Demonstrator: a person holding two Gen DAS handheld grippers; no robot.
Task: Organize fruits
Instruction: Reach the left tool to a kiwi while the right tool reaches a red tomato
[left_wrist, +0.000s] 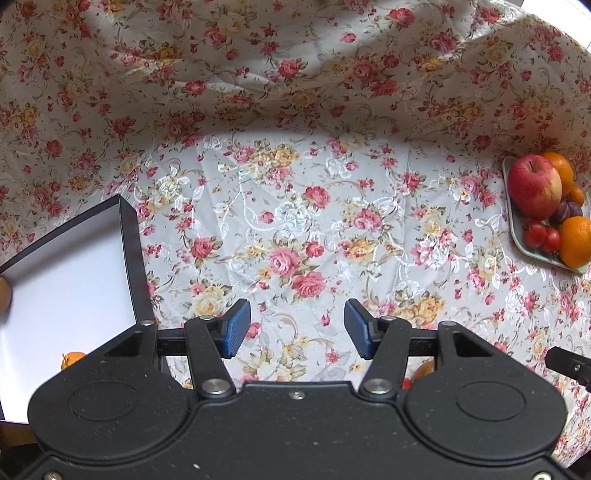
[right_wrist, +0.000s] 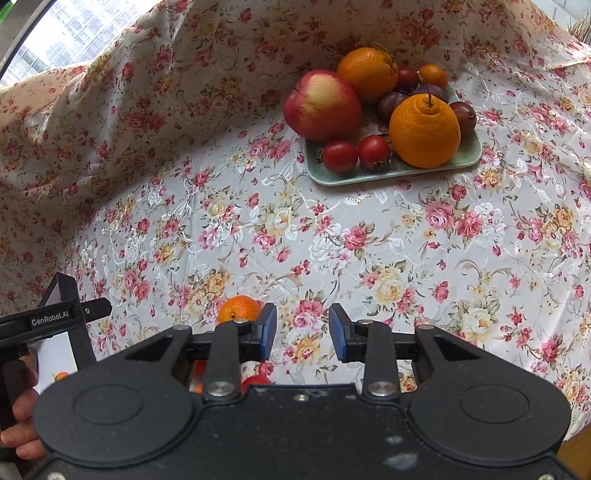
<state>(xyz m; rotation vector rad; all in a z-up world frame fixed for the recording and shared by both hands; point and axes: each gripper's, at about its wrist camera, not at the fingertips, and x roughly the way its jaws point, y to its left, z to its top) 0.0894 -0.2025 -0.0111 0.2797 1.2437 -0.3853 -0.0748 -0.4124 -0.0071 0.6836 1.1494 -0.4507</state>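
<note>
Left claw (left_wrist: 297, 328) wide open, blue pads (left_wrist: 236, 328) well apart, nothing between, only floral cloth (left_wrist: 295, 229) below. Off to its left: black box w/ white inside (left_wrist: 66, 280), one wall standing just beside the left finger. Small mandarin in the box (left_wrist: 72, 360), low, half hidden by the claw body. Brown round thing at box's far left edge, can't tell what. Far right of the claw: green tray (left_wrist: 517, 229) seen edge-on, fruit stacked and overlapping, apple (left_wrist: 533, 184) in front. Scrap of orange + red peeking under the right finger linkage, too hidden to name.

Right claw (right_wrist: 303, 330) also open, gap narrower, empty, over bare cloth. Here the tray shows properly, ahead and slightly right, well apart from the claw: apple at its left, big orange (right_wrist: 369, 72) behind, knobbly stemmed orange (right_wrist: 424, 131) at front right, two red tomatoes (right_wrist: 356, 153) at front edge, dark plums (right_wrist: 413, 98) between, tiny mandarin at the back (right_wrist: 434, 75). Only this view shows the loose mandarin on the cloth (right_wrist: 238, 308), just beside the left pad, touching or not can't tell. Red bits under the claw body, mostly hidden. Far left: box corner, other gripper's black arm marked GenRobot.AI, a hand (right_wrist: 20, 417) on its grip.
</note>
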